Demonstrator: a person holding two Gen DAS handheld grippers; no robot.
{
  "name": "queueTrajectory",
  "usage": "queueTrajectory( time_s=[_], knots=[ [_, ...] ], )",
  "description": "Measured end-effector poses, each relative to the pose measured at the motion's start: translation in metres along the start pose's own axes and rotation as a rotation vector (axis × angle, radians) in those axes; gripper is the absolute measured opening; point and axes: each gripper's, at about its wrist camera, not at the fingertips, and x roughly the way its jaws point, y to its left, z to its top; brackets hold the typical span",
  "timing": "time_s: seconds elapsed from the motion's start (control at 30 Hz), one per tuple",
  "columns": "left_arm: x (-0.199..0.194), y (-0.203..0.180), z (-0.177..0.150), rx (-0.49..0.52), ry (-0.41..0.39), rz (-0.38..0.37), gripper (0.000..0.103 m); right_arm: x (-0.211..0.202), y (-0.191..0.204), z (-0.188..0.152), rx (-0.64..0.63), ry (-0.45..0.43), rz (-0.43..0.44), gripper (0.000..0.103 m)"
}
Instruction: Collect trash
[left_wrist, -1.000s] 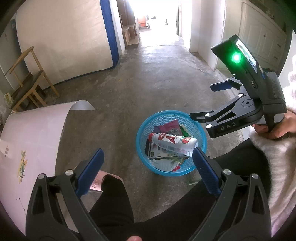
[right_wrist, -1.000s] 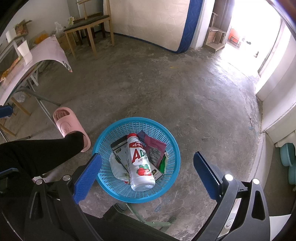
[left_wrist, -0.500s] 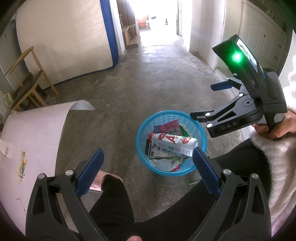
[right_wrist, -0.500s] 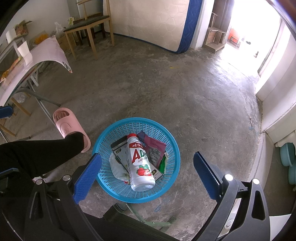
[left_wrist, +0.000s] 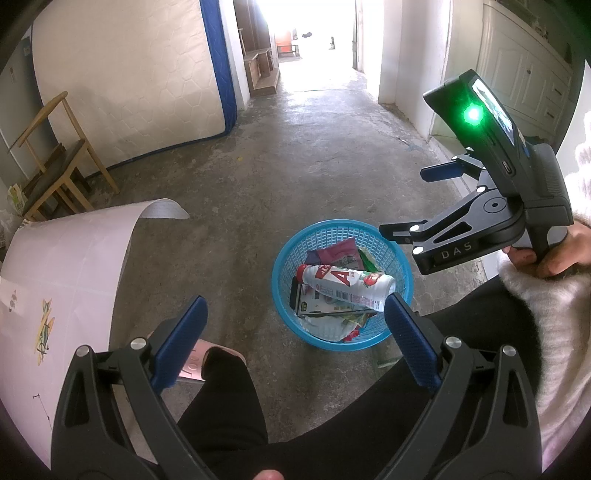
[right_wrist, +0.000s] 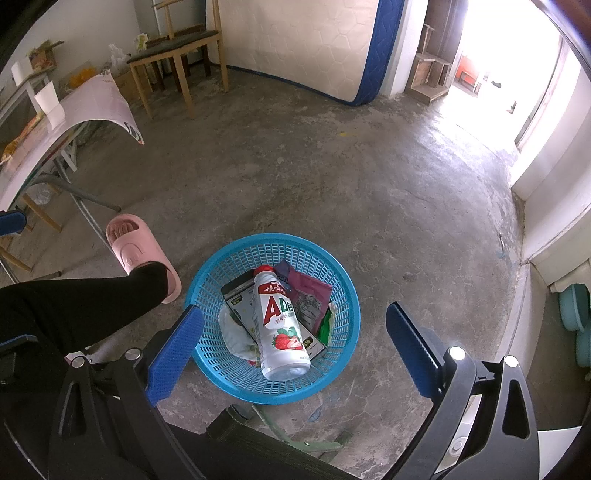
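Note:
A blue plastic basket (left_wrist: 400, 266) (right_wrist: 341, 347) stands on the concrete floor. In it lie a white strawberry-drink bottle (left_wrist: 347, 282) (right_wrist: 279, 328), a dark box (right_wrist: 236, 293), a purple pouch (right_wrist: 308, 295), green wrappers and white paper. My left gripper (left_wrist: 295, 343) is open and empty, held above the floor, left of the basket. My right gripper (right_wrist: 291, 347) is open and empty, hovering over the basket; it also shows in the left wrist view (left_wrist: 406, 206) at the right.
A pink slipper (right_wrist: 138, 251) on the person's foot is left of the basket. A table with a pink sheet (left_wrist: 66, 266) is at the left. A wooden chair (right_wrist: 177, 55) and a mattress (right_wrist: 306, 40) stand by the far wall. A doorway is at the back.

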Motion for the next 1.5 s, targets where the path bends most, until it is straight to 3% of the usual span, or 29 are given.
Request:
queueTrajectory(
  time_s=[1.5],
  knots=[
    [0.0016, 0.0023, 0.0013, -0.004, 0.012, -0.003, 0.092, 0.0002, -0.0019, -0.0019, 0.001, -0.003, 0.000, 0.096]
  ],
)
